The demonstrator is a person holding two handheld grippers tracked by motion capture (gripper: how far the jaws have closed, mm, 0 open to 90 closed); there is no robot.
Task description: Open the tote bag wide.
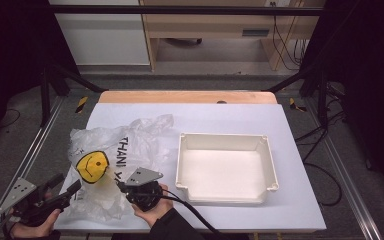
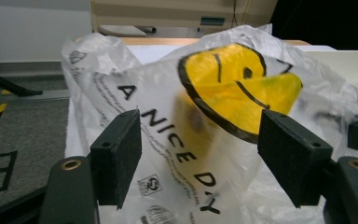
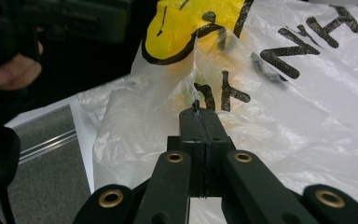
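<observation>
Plastic bag [image 1: 125,150], thin and translucent, lies crumpled on the left part of the white table [image 1: 300,200], just left of the white bin [image 1: 270,170], with black lettering and a yellow smiley face [image 1: 92,166] printed on it. My right gripper [image 1: 121,187] sits at the near edge of the bag, and in the right gripper view its jaws are clenched flat together on a pinched fold of the film [image 3: 196,106], the plastic rising in a ridge from the pad tips. My left gripper [image 1: 69,190] rests at the table's near left corner, just beside the bag's left edge. In the left gripper view its jaws stand wide apart and released, with the bag's printed face [image 2: 235,88] between and beyond them; I cannot tell whether either pad touches the film. The white bin stands upright and apart from both grippers.
</observation>
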